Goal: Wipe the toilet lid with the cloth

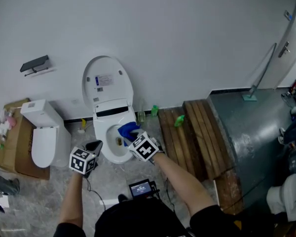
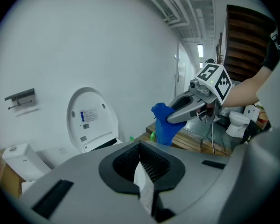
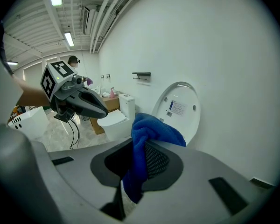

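Right gripper (image 1: 133,138) is clenched on the blue fuzzy cloth (image 1: 127,130). The cloth bunches out past the jaw tips and a tail hangs down between them. Left gripper (image 1: 94,147) is closed on nothing, jaws together, sitting low at the left side of the white ceramic toilet bowl (image 1: 108,154).

Target is the white oval plastic toilet lid (image 1: 107,83), flipped up and leaning on the white wall (image 1: 187,33). Its inner face with the label sticker (image 1: 103,80) faces the person. Long axis runs up the wall, hinge end at the bottom.

Key geometry: the cloth is over the right side of the bowl, in front of and below the lid's hinge end, not touching the lid. The lid lies ahead of and above the right jaws, a bit to their left in the head view. Right hand is nearer; left is further back and off to the side.

My read: the next move needs the right gripper to go forward and up onto the lid face, then stroke along the long axis.
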The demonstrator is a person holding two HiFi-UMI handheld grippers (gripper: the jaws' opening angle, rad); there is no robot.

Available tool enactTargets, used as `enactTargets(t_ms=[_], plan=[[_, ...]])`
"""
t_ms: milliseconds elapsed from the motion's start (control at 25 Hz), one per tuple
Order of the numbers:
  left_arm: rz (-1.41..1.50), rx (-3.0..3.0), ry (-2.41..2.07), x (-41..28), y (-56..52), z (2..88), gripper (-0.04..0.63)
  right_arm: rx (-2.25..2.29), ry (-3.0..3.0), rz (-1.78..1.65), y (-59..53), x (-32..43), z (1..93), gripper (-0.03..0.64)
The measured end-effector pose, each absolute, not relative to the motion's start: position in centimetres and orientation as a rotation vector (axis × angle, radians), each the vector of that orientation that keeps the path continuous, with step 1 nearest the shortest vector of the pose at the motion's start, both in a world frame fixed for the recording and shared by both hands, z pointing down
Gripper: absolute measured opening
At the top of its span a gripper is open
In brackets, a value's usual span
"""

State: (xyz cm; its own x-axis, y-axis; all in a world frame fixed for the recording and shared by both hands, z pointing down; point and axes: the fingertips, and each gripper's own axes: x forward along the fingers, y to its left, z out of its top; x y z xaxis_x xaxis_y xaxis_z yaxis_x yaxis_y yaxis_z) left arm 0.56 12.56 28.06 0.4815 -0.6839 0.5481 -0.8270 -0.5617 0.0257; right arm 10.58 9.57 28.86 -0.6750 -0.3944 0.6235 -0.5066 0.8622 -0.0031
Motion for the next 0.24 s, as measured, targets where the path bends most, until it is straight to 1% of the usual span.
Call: enactTargets(t_ms=[240], plan=[[0.762,2.439,-1.321,-0.06,12.26,28.37,0.011,0.642,-2.384,0.241,9.39,10.88,29.08,0.057]])
